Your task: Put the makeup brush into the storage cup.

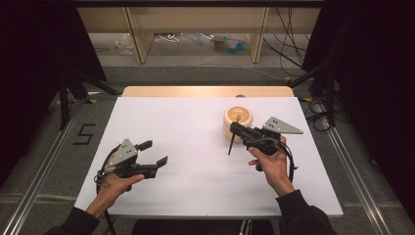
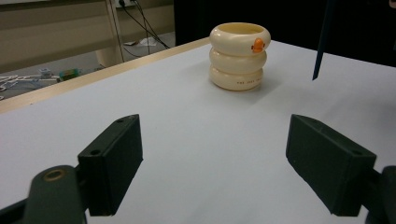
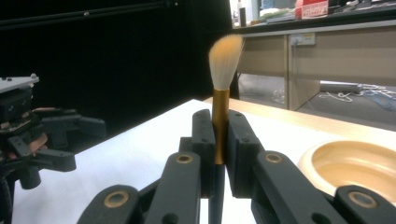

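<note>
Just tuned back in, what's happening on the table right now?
A person works two handheld grippers over a white table. The right gripper is shut on a makeup brush, bristles up in its own view, just beside the cream ringed holder. The left gripper hangs open and empty over bare table, apart from the holder.

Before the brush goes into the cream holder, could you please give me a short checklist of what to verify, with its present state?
1. Right gripper shut on the brush: ok, the jaws clamp its gold ferrule.
2. Brush straight in the grip: ok, bristles point up and the handle hangs down between the jaws.
3. Holder upright on the table: ok.
4. Holder mouth free: ok as far as the right gripper view shows; its bottom is hidden.
5. Left gripper clear of the path: ok, jaws open with nothing between them, well apart from the holder.
6. Handle tip above the mouth: not ok, it hangs beside the holder.
</note>
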`<state>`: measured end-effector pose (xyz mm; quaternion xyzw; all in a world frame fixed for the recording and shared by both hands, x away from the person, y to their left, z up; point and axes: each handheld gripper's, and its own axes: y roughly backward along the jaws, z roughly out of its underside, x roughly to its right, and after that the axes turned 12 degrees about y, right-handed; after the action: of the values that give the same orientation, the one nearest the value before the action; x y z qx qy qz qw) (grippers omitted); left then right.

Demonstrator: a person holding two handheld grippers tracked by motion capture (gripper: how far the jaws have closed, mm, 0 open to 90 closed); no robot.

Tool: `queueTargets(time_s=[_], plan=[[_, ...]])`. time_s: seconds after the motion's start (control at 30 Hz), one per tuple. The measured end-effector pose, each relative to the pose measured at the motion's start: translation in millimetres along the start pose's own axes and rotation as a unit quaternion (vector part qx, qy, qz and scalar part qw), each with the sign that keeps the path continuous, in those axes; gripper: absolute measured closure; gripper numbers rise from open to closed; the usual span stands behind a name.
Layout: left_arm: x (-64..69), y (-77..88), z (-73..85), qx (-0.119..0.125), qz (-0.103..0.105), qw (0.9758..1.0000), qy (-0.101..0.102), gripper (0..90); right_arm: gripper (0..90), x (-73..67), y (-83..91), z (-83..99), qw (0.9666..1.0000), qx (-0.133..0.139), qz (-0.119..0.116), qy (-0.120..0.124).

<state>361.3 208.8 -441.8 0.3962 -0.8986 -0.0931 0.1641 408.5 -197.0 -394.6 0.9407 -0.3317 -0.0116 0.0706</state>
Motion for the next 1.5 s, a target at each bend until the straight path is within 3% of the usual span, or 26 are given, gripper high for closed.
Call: queueTargets(time_s=[0.87,1.0,1.47,1.5], plan=[[1.7,0.5,1.3,0.007,0.004,1.0000,0.004,15.6,83.6,35.3,8.5,-25.6,0.9990,-0.002,0.045,0.001],[1.4,0.4,1.4,0.008,0.005,0.9999,-0.005,15.6,83.7,41.7,7.5,-27.6,0.9986,-0.002,0.053,-0.003],[2.7,-0.8,1.1,0.011,0.011,0.9999,-0.005,15.6,83.6,50.5,0.9,-33.0,0.9982,-0.006,0.060,-0.003],[2.7,-0.8,1.4,0.011,0.009,0.9999,-0.001,15.6,83.6,50.9,-0.7,-32.4,0.9980,0.005,0.063,-0.007]])
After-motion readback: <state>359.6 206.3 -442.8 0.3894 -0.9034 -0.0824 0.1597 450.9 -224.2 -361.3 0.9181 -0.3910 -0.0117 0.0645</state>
